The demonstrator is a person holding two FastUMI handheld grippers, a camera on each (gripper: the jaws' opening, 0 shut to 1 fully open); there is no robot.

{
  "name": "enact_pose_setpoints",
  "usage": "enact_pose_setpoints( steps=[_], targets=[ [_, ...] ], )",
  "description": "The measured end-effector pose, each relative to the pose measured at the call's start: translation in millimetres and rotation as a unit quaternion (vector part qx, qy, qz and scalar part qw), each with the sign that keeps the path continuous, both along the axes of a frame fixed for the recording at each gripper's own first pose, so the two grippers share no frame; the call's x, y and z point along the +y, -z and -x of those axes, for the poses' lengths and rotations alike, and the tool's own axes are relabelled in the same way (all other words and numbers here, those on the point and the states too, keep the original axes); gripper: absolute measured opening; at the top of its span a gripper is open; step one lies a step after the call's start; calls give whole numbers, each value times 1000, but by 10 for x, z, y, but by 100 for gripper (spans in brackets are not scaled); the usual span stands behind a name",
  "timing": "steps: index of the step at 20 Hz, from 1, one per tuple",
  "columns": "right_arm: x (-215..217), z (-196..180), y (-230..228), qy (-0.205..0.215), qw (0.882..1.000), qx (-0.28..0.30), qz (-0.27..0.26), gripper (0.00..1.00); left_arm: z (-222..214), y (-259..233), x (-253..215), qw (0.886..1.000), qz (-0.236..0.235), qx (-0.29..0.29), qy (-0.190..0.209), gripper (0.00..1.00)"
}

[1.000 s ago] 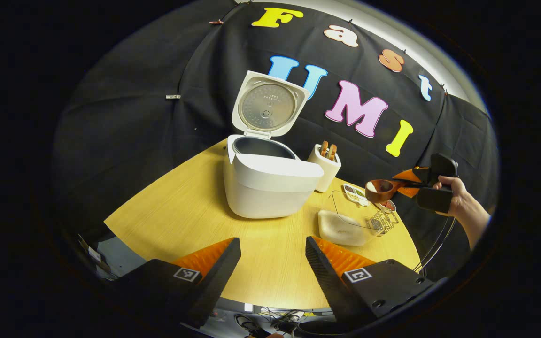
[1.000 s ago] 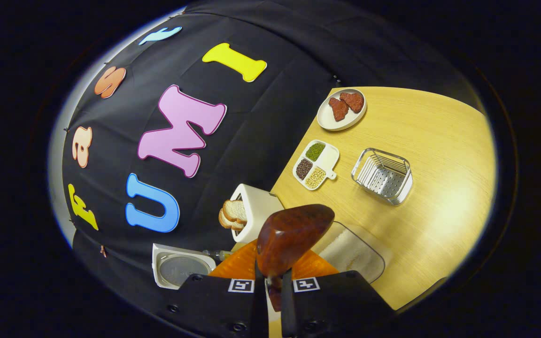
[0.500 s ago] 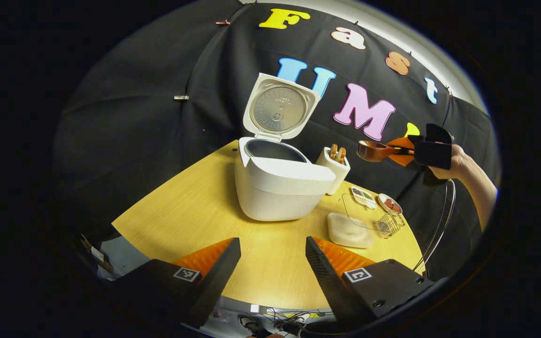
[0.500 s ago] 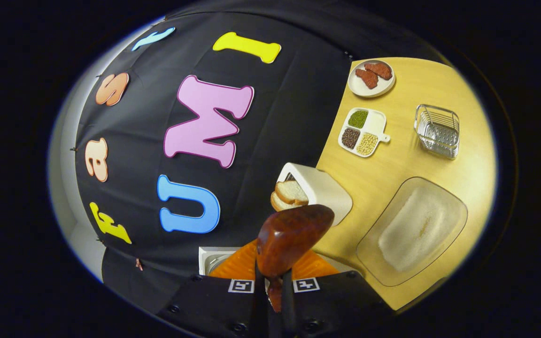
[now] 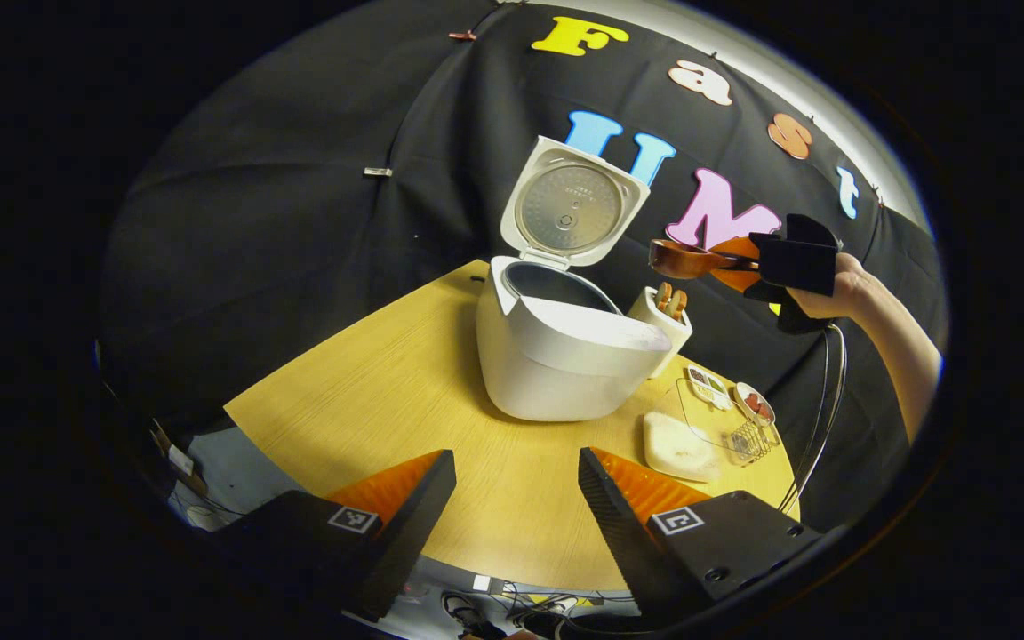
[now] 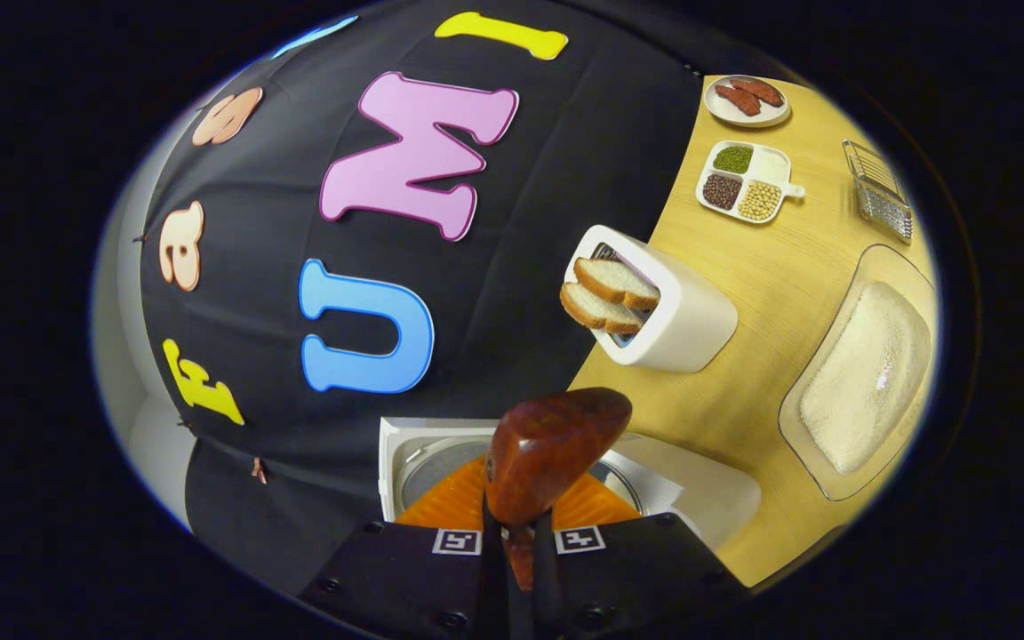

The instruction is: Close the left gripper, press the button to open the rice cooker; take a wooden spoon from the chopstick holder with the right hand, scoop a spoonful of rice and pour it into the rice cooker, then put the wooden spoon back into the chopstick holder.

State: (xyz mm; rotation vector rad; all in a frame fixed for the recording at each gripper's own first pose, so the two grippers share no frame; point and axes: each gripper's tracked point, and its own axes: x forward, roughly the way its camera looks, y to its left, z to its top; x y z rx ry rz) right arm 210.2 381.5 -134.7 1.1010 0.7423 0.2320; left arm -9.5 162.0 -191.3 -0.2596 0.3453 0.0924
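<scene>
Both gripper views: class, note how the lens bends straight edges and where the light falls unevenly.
Left gripper view: the table edge bows into a curve, and the open rice cooker leans. Right gripper view: the table is brightest at right and dims toward the cloth; the wooden spoon shows a soft sheen close to the lens.

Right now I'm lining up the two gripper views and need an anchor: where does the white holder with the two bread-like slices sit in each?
Left gripper view: the white holder stands right of centre, just beyond the open white rice cooker.
Right gripper view: the white holder lies right of centre, above the rice cooker.
Shared landmark: the clear tray of white rice.
</scene>
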Motion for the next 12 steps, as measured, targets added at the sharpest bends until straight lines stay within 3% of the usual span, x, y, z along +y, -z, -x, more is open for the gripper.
enact_pose_setpoints(
  steps=[6, 9, 12],
  targets=[
    [572, -66, 166, -45, 993, -68, 86, 15, -20, 26, 183, 1000, -21, -2, -6, 96],
    [782, -59, 154, -80, 976, -135, 151, 15, 20, 63, 240, 1000, -12, 3, -11, 96],
    [956, -66, 204, -111, 952, -193, 211, 14, 64, 112, 281, 1000, -4, 5, -16, 96]
  ],
)
